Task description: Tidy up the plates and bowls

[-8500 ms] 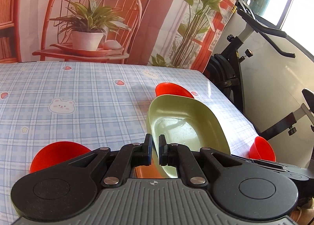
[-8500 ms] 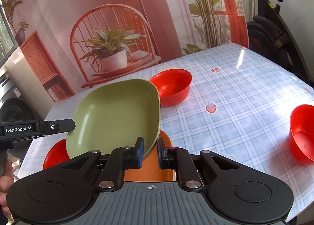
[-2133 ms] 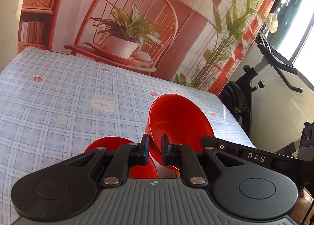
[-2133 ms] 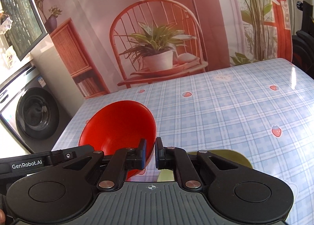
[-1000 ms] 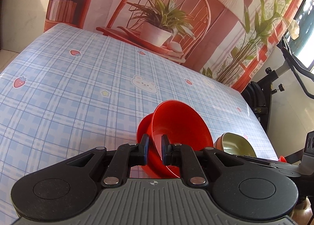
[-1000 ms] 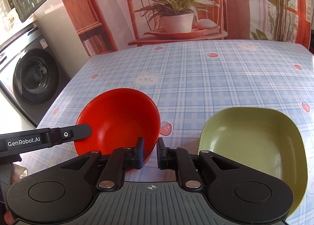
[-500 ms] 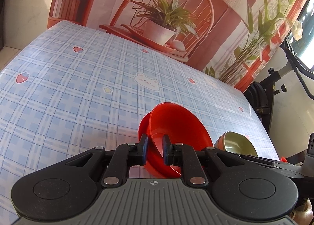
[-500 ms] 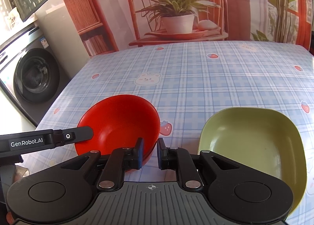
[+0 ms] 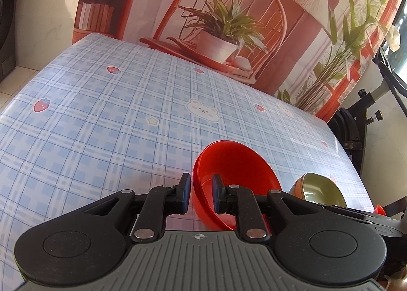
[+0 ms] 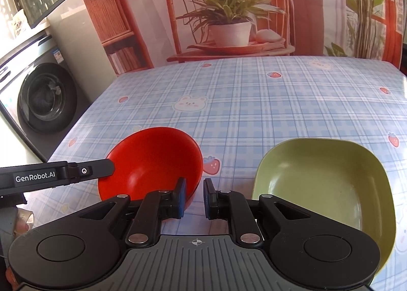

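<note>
A red bowl (image 9: 234,164) (image 10: 155,161) rests on the checked tablecloth (image 9: 114,118); whether more bowls are nested under it I cannot tell. My left gripper (image 9: 201,193) is slightly open, its fingers straddling the bowl's near rim without pinching it. My right gripper (image 10: 194,198) is open and empty, just off the bowl's right rim. A green square plate (image 10: 328,184) lies to the right of the bowl. In the left wrist view it (image 9: 320,186) sits on an orange plate (image 9: 295,185).
The left gripper's arm (image 10: 56,174) reaches in from the left in the right wrist view. A washing machine (image 10: 38,100) stands left of the table. An exercise bike (image 9: 368,118) stands beyond the table's right edge. A small red object (image 9: 379,208) shows at the table's right edge.
Both grippers have opened and let go of the red bowl, which now rests on the table. The right gripper has drawn slightly to the right of the rim.
</note>
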Demonstrator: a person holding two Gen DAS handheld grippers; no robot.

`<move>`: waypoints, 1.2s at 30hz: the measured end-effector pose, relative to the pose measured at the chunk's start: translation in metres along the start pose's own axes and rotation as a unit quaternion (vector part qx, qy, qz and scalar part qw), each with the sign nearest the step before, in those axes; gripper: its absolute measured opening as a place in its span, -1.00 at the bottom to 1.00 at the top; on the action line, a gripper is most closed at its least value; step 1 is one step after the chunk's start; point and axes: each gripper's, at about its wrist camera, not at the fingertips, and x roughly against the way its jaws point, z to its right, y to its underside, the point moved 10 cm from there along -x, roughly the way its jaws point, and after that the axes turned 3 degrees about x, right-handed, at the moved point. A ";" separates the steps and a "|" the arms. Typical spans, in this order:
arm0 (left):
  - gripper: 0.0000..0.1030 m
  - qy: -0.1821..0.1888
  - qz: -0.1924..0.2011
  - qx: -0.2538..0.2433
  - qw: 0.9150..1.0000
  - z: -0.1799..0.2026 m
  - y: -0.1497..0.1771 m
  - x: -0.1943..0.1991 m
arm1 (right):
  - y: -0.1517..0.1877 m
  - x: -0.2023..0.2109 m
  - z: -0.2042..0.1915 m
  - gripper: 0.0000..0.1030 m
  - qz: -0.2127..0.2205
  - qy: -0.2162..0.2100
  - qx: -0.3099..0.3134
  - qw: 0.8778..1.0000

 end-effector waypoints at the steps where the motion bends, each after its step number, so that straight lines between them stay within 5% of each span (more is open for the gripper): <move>1: -0.64 0.001 0.002 0.000 1.000 0.000 0.000 0.001 | 0.000 0.000 0.000 -0.75 0.001 -0.001 -0.001 1.000; 5: -0.63 -0.002 0.019 -0.013 1.000 0.006 -0.004 0.010 | -0.003 0.005 -0.001 -0.75 0.010 -0.004 -0.002 1.000; 8: -0.42 0.000 0.028 -0.030 0.999 0.016 -0.005 0.015 | -0.007 0.011 0.001 -0.75 0.021 -0.005 -0.003 1.000; 18: -0.41 0.006 0.024 -0.075 0.997 0.052 -0.005 0.018 | -0.026 0.044 0.034 -0.75 0.076 0.001 -0.032 0.997; 36: -0.41 0.049 -0.007 -0.164 0.985 0.184 0.015 -0.023 | -0.020 0.123 0.172 -0.75 0.161 0.090 -0.090 0.979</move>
